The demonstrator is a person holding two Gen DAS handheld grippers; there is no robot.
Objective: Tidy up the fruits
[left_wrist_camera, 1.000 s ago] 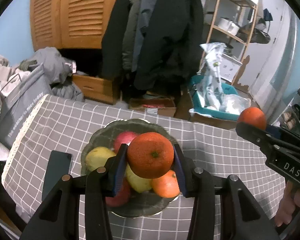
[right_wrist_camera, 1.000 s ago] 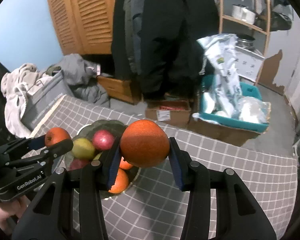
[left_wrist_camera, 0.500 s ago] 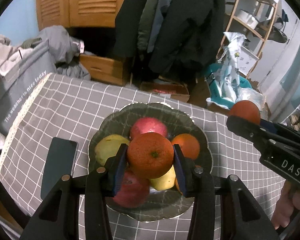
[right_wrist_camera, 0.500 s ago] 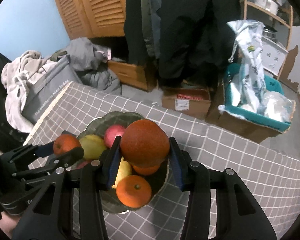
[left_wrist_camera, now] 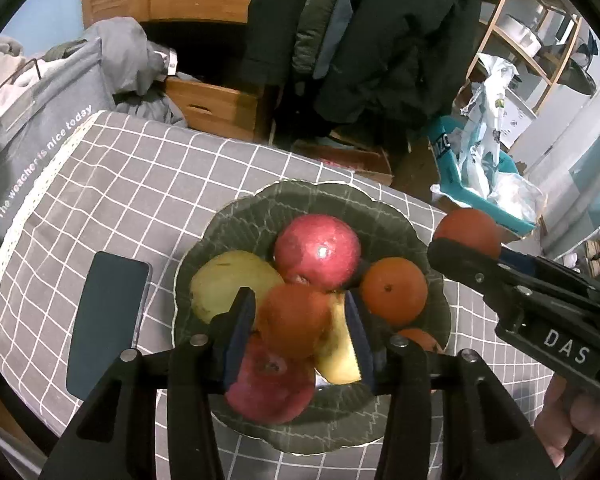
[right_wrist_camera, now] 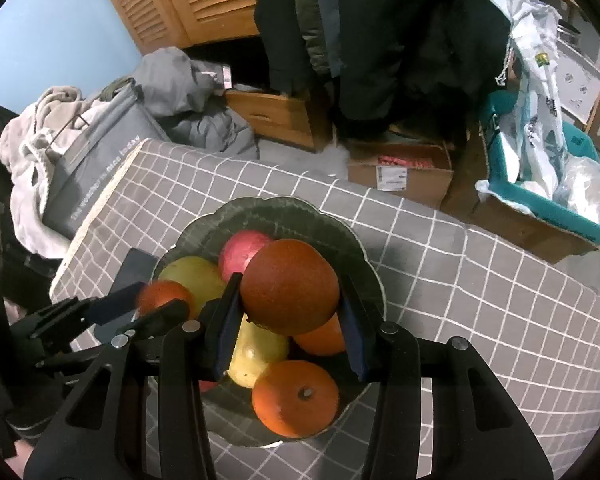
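Note:
A dark green plate (left_wrist_camera: 300, 200) on the grey checked cloth holds two red apples (left_wrist_camera: 318, 246), yellow pears (left_wrist_camera: 228, 284) and oranges (left_wrist_camera: 394, 290). My left gripper (left_wrist_camera: 300, 326) is low over the plate; an orange (left_wrist_camera: 292, 320) sits blurred between its fingers, with a gap on the right side. My right gripper (right_wrist_camera: 288, 312) is shut on a darker orange (right_wrist_camera: 290, 286) above the plate (right_wrist_camera: 260, 208). The right gripper also shows in the left wrist view (left_wrist_camera: 466, 248), still holding its orange (left_wrist_camera: 468, 228).
A dark phone (left_wrist_camera: 108, 320) lies on the cloth left of the plate. Beyond the table's far edge are a grey bag (left_wrist_camera: 40, 120), a wooden drawer (left_wrist_camera: 212, 104), hanging coats, a cardboard box (right_wrist_camera: 400, 172) and a teal bin (right_wrist_camera: 540, 184).
Both grippers came down and closer to the plate. The left gripper's fingers have spread and its orange looks blurred, slipping down toward the fruit. The right gripper still holds its orange.

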